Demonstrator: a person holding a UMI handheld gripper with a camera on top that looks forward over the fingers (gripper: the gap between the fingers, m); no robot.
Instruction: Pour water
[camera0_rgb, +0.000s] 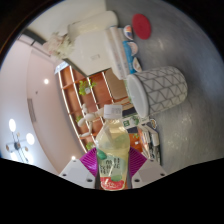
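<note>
My gripper (112, 168) pinches a clear plastic bottle (112, 150) between both purple pads (90, 160); it has a white cap and a colourful label, and sits tilted in my grasp, lifted off any surface. Just beyond it stands a white container with a dark diamond pattern (160, 88). Past that I see a pale counter (100, 45) with a red round thing (143, 25) near its far edge. Wooden shelving (85, 90) holds small items, and ceiling lights (12, 126) glow off to one side.
</note>
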